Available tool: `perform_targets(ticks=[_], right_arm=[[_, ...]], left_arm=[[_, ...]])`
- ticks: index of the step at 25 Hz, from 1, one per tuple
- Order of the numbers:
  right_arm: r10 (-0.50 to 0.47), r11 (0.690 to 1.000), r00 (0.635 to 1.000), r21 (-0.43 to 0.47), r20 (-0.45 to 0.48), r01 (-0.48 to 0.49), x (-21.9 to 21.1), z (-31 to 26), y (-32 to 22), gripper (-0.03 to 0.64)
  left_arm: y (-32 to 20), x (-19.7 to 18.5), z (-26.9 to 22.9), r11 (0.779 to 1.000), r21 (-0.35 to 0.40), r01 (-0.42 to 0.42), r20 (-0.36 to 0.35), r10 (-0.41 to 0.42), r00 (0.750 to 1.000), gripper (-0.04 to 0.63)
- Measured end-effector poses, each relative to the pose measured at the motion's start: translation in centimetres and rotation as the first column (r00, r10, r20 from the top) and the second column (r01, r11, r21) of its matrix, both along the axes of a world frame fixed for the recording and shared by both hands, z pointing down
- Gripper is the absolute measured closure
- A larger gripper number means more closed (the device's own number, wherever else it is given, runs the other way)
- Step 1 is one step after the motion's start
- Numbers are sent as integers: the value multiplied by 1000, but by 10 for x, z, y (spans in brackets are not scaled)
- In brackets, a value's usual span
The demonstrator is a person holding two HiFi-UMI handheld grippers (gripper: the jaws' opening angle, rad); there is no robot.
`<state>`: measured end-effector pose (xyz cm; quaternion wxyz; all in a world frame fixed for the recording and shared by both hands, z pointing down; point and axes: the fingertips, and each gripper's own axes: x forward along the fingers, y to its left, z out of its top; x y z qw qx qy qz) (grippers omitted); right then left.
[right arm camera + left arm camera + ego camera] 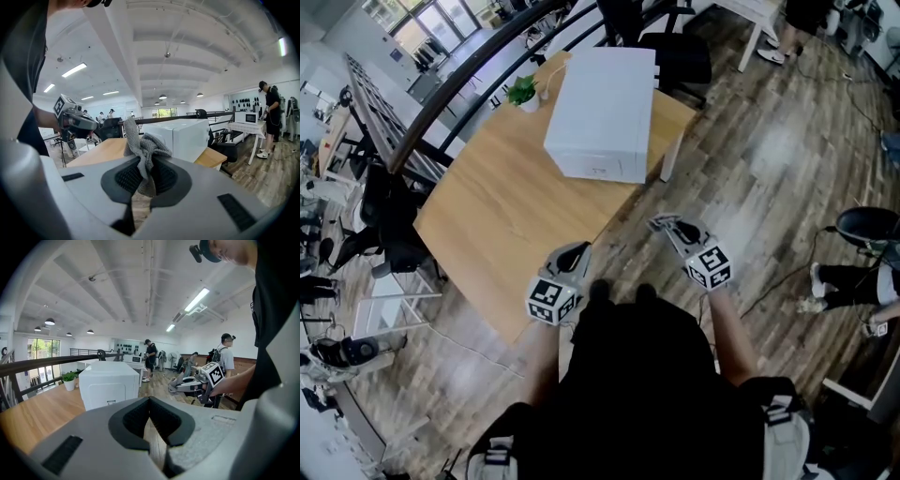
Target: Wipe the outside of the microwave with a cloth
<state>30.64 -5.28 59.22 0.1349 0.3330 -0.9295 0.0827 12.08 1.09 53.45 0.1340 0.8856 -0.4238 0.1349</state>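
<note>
A white microwave (602,111) stands on the far part of a wooden table (506,206), its back or side facing me. Both grippers hover off the table's near corner, well short of the microwave. My right gripper (663,224) is shut on a grey knitted cloth (142,145), which bunches up above the jaws; the microwave (186,136) lies beyond it. My left gripper (577,253) is shut with nothing in it. In the left gripper view the microwave (109,383) is ahead to the left, and the right gripper (174,387) shows on the right.
A small potted plant (523,92) sits by the microwave at the table's far edge. A dark railing (459,89) runs behind the table. Black chairs (673,49) stand beyond and left of it. People stand at a white table (251,125) further off.
</note>
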Motion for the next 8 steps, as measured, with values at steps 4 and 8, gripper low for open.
perform_targets(ticks=[4, 8], right_arm=[[-3, 1000, 1000, -4, 8, 3, 14, 5, 5, 583], [10, 1000, 1000, 11, 19, -11, 26, -3, 10, 583]], left_arm=[[4, 20, 1, 1000, -2, -10, 9, 10, 1000, 597], [9, 35, 0, 1000, -5, -24, 29, 24, 999, 597]])
